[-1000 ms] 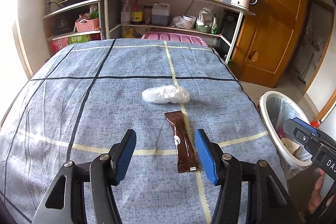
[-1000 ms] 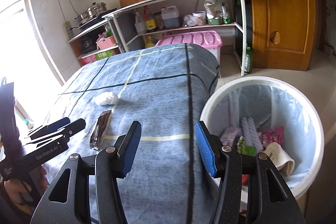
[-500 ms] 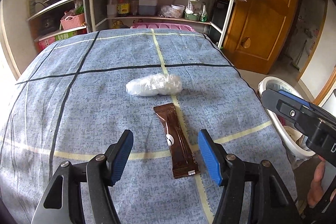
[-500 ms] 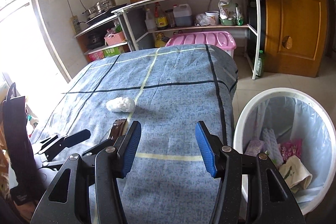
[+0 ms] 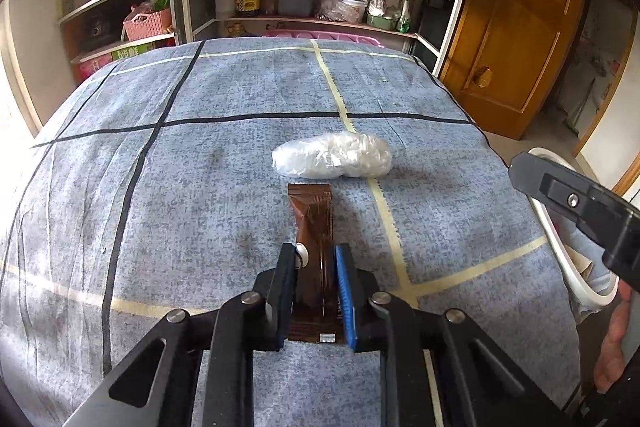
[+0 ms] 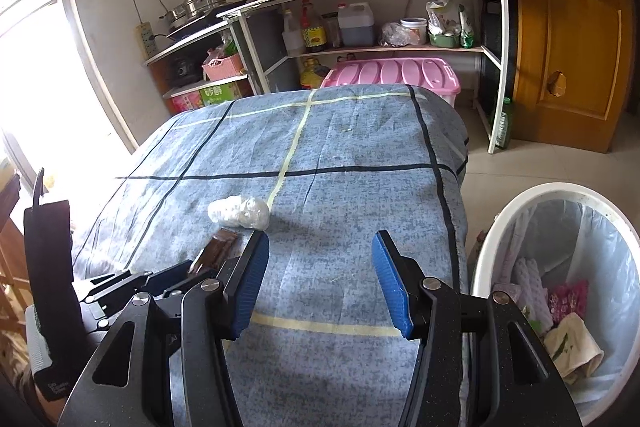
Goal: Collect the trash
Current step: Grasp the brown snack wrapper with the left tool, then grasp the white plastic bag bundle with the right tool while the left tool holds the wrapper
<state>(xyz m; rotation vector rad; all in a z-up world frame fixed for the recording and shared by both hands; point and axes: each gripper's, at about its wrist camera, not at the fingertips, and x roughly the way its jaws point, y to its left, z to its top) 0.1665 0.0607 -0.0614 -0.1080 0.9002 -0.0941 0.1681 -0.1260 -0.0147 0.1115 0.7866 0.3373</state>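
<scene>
A brown snack wrapper (image 5: 314,227) is clamped between the blue pads of the left gripper (image 5: 316,259) as it lies flat on a blue checked tablecloth (image 5: 200,187), just in front of a crumpled clear plastic bag (image 5: 332,159). The right gripper (image 6: 320,247) is held nearby above the cloth with its fingers spread and nothing between them. A white lined bin (image 6: 496,239), already partly filled, is seen beside the table.

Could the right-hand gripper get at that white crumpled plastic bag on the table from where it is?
Probably yes. The right gripper has its jaws open and empty, and only bare tablecloth lies between it and the plastic bag; the left gripper is busy gripping the brown wrapper.
</scene>
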